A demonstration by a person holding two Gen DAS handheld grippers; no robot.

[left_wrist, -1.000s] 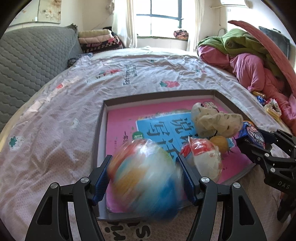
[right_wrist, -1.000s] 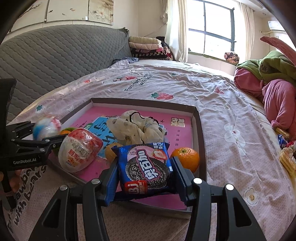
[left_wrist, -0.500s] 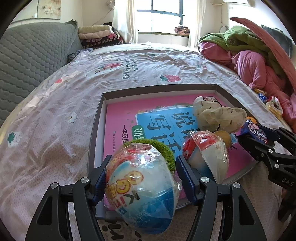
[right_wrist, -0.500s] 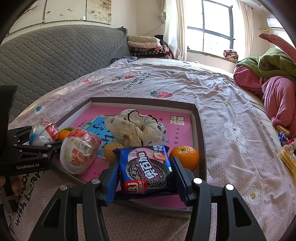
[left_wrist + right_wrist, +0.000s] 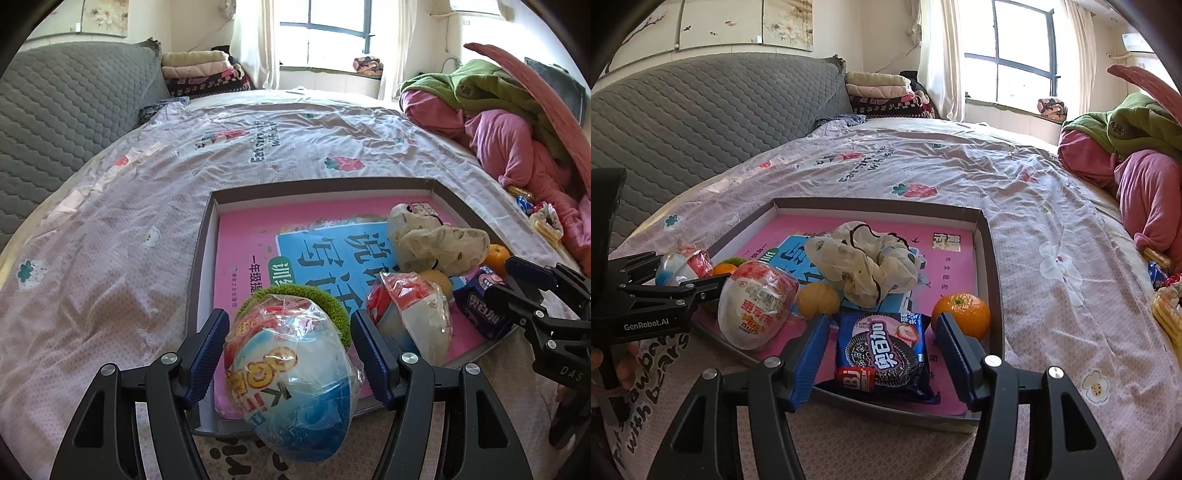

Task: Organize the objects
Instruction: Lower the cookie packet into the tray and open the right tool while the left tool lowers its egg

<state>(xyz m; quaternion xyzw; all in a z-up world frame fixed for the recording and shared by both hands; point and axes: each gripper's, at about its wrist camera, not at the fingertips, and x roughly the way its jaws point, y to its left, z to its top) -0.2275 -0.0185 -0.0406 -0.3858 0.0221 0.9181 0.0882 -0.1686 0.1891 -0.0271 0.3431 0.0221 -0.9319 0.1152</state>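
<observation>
Around me, a bed (image 5: 960, 173) with a pink strawberry-print sheet fills the room. A grey quilted headboard (image 5: 701, 122) stands left, folded blankets (image 5: 886, 92) stacked beside it. Daylight pours through the curtained window (image 5: 1023, 51) ahead.

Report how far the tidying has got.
Done: the tray holds a workbook, scrunchie, orange, yellow ball and red-and-white egg. In hand: the left gripper grips a blue egg over the tray's near edge; the right gripper is open around the cookie pack, which lies in the tray. Left: wrapped snacks on the bed.
</observation>
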